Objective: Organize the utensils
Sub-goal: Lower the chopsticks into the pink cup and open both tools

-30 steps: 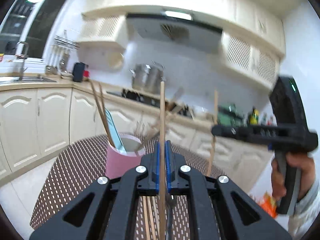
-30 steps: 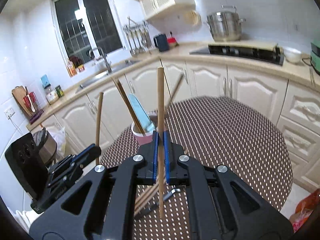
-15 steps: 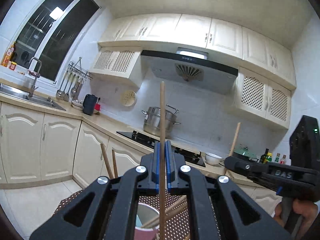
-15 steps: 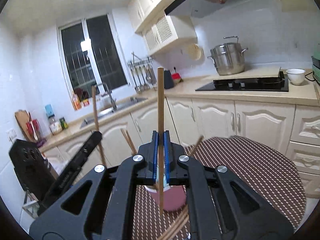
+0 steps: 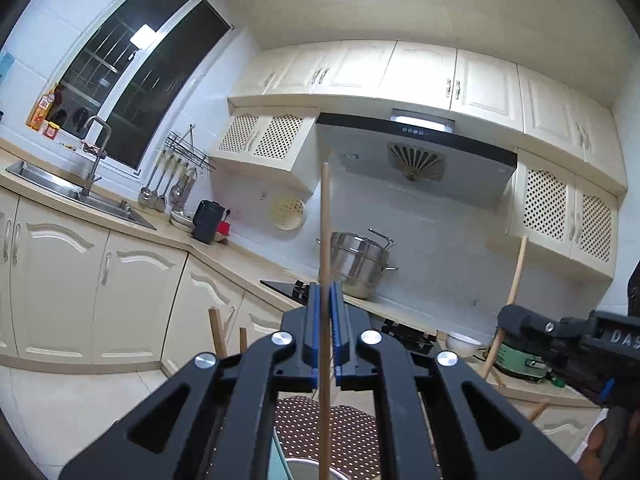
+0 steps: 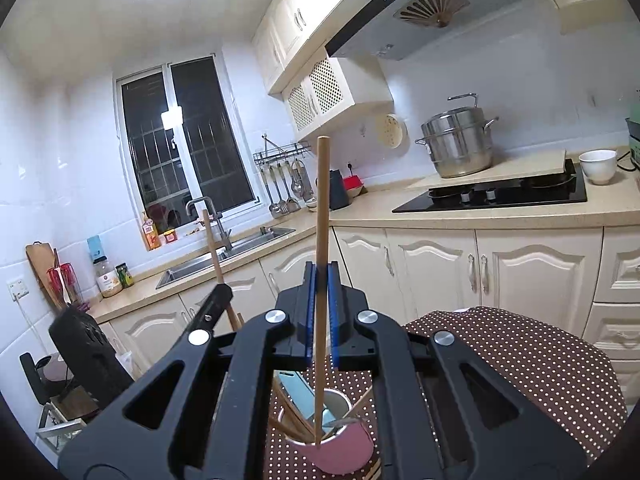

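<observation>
My left gripper is shut on a wooden chopstick that stands upright through its blue pads. Its lower end hangs just above the cup's rim at the bottom edge. My right gripper is shut on a second upright chopstick, whose lower tip hangs over the pink cup. The cup stands on the brown dotted tablecloth and holds several chopsticks and a light blue utensil. Each gripper shows in the other's view: the right gripper and the left gripper, both with a stick.
Cream cabinets and a counter run behind the table, with a sink, a black hob, a steel pot and a white bowl. Ladles hang on a wall rack. A hand grips the right tool.
Both grippers have risen and tilted up with their chopsticks. The cup and table have slid down to the bottom of both views, and more of the wall cabinets and ceiling shows.
</observation>
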`<action>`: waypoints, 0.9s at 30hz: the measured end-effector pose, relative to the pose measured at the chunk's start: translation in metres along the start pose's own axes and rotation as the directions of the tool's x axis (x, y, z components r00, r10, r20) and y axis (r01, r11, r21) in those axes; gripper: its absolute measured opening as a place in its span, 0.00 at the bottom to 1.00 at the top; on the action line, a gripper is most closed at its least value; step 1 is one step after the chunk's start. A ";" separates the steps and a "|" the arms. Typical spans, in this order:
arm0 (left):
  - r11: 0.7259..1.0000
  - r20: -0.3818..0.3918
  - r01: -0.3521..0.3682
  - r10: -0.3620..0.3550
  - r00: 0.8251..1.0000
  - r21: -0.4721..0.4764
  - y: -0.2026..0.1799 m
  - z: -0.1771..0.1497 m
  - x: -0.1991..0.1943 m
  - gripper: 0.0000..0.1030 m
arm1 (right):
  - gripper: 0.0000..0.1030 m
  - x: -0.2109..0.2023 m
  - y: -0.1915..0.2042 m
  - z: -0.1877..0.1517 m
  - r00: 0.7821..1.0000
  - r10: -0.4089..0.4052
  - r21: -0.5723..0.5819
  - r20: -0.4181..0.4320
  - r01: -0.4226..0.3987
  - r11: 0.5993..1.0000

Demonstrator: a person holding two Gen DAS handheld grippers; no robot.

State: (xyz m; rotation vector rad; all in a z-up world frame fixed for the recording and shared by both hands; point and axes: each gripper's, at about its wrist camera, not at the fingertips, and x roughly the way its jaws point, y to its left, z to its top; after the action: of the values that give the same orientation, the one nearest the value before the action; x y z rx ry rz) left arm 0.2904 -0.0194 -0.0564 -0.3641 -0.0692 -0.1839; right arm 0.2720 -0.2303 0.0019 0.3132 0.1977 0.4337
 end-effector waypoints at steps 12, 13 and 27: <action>0.998 -0.017 -0.030 0.031 0.999 0.059 0.001 -0.026 0.005 0.05 | 0.06 0.005 -0.004 -0.001 0.999 0.028 0.020 0.041 -0.028 0.999; 0.998 -0.027 -0.032 0.034 0.999 0.058 0.002 -0.029 0.005 0.05 | 0.06 0.005 -0.003 -0.001 0.999 0.027 0.018 0.043 -0.028 0.999; 1.000 -0.164 -0.007 0.012 0.986 0.030 0.021 -0.045 -0.018 0.06 | 0.06 0.014 0.017 -0.013 0.999 0.003 -0.056 0.038 -0.001 0.998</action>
State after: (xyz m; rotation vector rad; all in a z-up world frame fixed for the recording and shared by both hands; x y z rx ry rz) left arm 0.2786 -0.0134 -0.1070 -0.3191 0.0922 -0.2023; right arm 0.2744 -0.2062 -0.0062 0.2669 0.1480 0.4338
